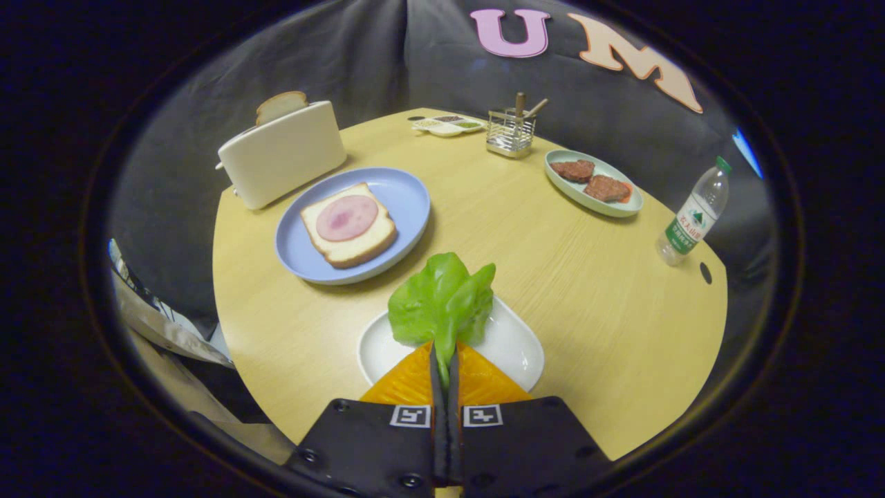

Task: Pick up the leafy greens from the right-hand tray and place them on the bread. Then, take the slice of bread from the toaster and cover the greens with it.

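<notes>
Gripper (pixel 446 360): fingers pinched on the greens' stem.
Greens (pixel 442 301): over the white tray (pixel 511 342), long axis running straight ahead, leaf tip away from the fingers.
Bread (pixel 349 225): ham-topped, on the blue plate (pixel 404 197), beyond-left.
Toaster (pixel 283 155): slice (pixel 281 105) upright inside.

Pale wood-grain table (pixel 553 290), matt; glossy white tray (pixel 511 346) at lower centre under crinkled leafy greens (pixel 442 301) pinched between the gripper (pixel 446 363) fingers; smooth cream toaster (pixel 283 152) upper left; wire-metal holder (pixel 510 133); clear plastic bottle (pixel 693 214).
</notes>
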`<state>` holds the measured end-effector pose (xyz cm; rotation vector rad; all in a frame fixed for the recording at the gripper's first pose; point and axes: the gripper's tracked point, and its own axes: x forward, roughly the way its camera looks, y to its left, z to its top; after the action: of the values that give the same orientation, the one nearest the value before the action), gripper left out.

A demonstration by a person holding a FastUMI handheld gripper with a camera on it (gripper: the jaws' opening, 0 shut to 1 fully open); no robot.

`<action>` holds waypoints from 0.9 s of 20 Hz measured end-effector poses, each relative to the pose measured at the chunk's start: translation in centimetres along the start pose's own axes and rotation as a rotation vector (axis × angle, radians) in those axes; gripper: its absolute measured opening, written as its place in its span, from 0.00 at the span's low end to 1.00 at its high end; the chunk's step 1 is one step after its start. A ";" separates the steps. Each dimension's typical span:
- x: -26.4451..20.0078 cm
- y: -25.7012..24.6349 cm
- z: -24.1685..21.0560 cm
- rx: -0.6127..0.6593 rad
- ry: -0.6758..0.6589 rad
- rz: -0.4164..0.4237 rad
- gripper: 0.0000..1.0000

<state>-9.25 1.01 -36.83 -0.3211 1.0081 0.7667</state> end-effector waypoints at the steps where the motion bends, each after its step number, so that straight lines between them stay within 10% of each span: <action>1: -0.4 0.3 0.7 -0.005 -0.006 -0.001 0.04; 18: -0.1 7.8 9.5 -0.053 -0.073 0.024 0.04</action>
<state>-8.76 11.87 -31.05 -0.3250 0.9255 0.8219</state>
